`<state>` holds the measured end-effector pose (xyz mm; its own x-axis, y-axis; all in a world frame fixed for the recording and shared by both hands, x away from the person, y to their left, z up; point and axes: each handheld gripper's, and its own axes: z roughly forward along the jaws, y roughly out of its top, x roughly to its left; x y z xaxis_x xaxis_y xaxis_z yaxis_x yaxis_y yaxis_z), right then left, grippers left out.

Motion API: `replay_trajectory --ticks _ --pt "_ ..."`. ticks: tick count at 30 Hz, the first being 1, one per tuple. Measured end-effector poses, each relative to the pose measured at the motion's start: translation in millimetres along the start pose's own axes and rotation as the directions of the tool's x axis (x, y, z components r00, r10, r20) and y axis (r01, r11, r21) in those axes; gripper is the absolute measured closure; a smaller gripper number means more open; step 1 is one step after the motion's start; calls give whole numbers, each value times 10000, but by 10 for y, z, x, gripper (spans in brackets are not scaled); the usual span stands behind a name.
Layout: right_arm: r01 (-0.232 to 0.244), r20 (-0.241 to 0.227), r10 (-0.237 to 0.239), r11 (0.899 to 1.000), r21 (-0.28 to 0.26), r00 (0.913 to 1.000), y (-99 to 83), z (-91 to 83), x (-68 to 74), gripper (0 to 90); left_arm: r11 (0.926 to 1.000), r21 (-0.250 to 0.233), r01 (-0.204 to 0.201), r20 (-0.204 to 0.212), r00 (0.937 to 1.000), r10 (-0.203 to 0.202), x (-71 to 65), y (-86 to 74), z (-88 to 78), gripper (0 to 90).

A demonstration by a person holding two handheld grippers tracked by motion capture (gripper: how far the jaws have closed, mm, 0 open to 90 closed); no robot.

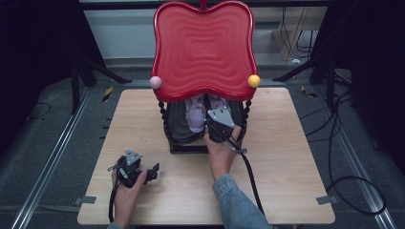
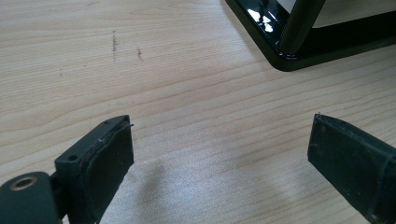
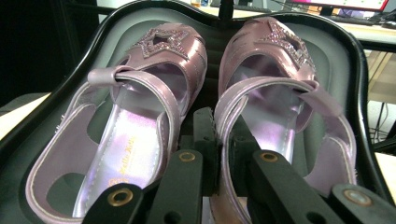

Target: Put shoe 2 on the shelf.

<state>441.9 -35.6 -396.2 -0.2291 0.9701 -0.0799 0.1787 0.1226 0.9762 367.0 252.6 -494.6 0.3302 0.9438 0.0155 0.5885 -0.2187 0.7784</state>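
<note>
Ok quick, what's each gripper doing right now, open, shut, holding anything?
Left gripper: open, empty, over the bare wooden table.
Right gripper: shut on the inner edge of the right-hand shiny pink strapped shoe.

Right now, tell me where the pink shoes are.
The pink shoes sit side by side on the black tray under the red shelf, with the right gripper closed between them.

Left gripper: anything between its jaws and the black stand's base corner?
Nothing: bare wooden table between the open left gripper and the stand base, per the left gripper view.
</note>
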Motion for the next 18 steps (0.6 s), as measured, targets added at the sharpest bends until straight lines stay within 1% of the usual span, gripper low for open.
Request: replay_trajectory --ticks 1,3,4,5,6,10,11,15,16,18 --pt "20 10 -20 10000 -9 10000 0 0 -1 858 10000 7 -3 3 10000 3 0 0 0 61" --pt "-87 21 87 10000 5 10000 -3 14 -5 858 10000 -24 10 10 10000 -10 -3 0 -5 61" --pt "-163 -86 164 9998 91 9998 -21 50 2 859 10000 -29 16 14 10000 -16 -3 0 -7 61" --pt "-163 -86 164 9998 91 9998 -21 50 2 859 10000 -29 16 14 10000 -16 -3 0 -7 61" --pt "-47 -105 49 9998 183 9999 -52 80 33 856 10000 -22 20 36 10000 -20 -6 0 -6 61" --pt "-50 -231 57 9996 291 9997 -89 126 36 844 10000 -31 25 51 10000 -25 -13 0 -4 61" --pt "-114 -271 122 9995 303 9996 -93 132 36 842 10000 -29 22 61 10000 -22 -16 0 -4 61" --pt "-95 -270 103 9996 283 9996 -98 140 39 836 10000 1 -18 116 9999 18 -34 -3 1 61" --pt "-4 -257 12 9996 292 9997 -101 141 39 830 10000 24 -36 129 9999 35 -44 -2 7 61" --pt "9 -264 -1 9995 307 9997 -101 140 40 825 10000 28 -28 137 9999 27 -48 -3 8 62"
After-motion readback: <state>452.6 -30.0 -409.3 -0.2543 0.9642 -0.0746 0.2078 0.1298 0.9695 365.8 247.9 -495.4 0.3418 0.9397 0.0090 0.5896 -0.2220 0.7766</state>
